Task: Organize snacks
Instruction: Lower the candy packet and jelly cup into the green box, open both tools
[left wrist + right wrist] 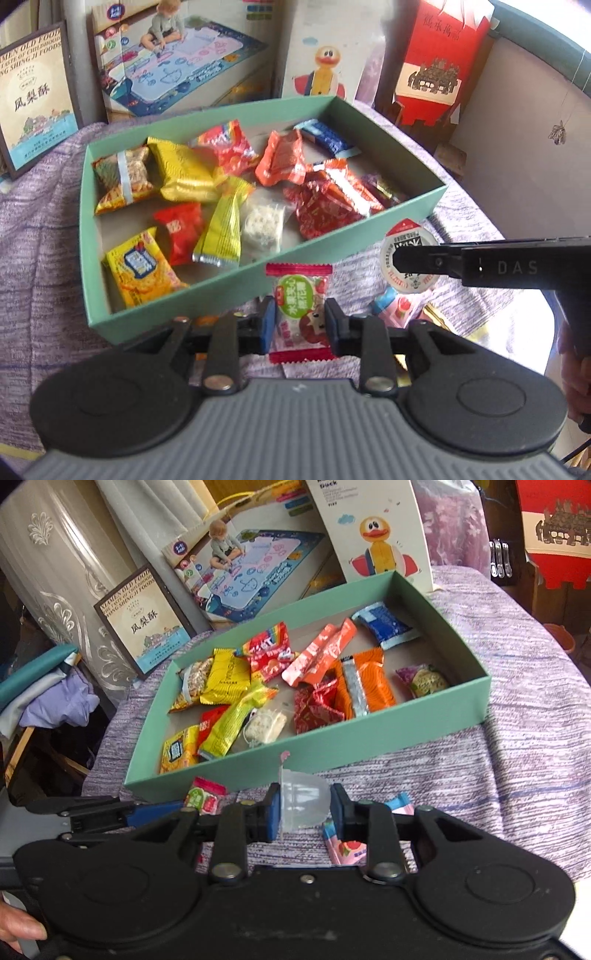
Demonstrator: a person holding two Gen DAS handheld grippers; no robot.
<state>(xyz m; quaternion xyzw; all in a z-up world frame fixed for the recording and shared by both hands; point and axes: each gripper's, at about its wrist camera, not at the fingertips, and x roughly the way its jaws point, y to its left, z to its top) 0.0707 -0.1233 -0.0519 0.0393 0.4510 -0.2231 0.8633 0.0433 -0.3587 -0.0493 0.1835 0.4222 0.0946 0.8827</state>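
Note:
A shallow green box (pixel 258 280) (pixel 369 734) lies on a purple cloth and holds several wrapped snacks: yellow, red, orange and blue packets. In front of its near wall, my left gripper (pixel 300 321) (pixel 181 810) is shut on a red-edged candy packet (pixel 301 295) (pixel 205 797) with a green and strawberry label. To its right, my right gripper (pixel 304 805) (pixel 397 258) is shut on a small clear jelly cup (pixel 304 803) whose white printed lid (pixel 406 254) faces the left wrist camera. A pink packet (pixel 391 310) (pixel 343 849) lies on the cloth below the cup.
Behind the green box stand a pineapple-cake box (pixel 33 99), a play-mat box (pixel 177 62), a duck toy box (pixel 321 66) and a red carton (pixel 439 62). The purple cloth (pixel 517 709) spreads to the right of the box. A curtain (pixel 55 554) hangs at the left.

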